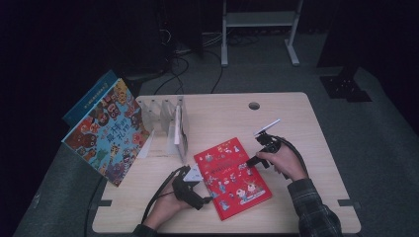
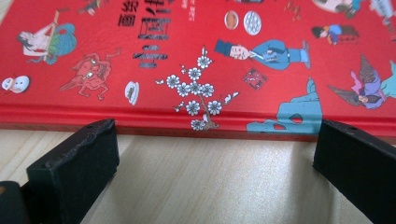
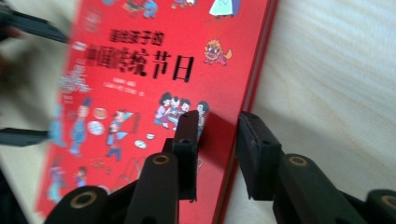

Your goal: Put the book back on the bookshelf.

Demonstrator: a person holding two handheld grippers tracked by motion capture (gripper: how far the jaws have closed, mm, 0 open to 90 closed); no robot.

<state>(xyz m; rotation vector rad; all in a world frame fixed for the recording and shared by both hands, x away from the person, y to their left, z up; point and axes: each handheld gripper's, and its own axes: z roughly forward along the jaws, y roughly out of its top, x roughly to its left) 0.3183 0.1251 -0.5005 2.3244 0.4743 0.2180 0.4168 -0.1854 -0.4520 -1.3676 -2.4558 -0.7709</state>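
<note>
High view: the red book (image 1: 232,173) is lying flat on the worktop (image 1: 306,148), not yet lifted; left gripper (image 1: 193,174) fingers spread at its edge, right gripper (image 1: 253,160) fingers straddling the opposite edge, not pinching.

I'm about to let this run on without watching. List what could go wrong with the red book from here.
1. The right tool straddles the red book's long edge with jaws apart; closing there may catch only the cover, so the book could flop open or slip.
2. The left tool stands open at the opposite edge on the table, not gripping; a push from the right could slide the book into it.
3. The slotted book stand and the leaning blue book sit close behind; a wide swing might knock them.
</note>
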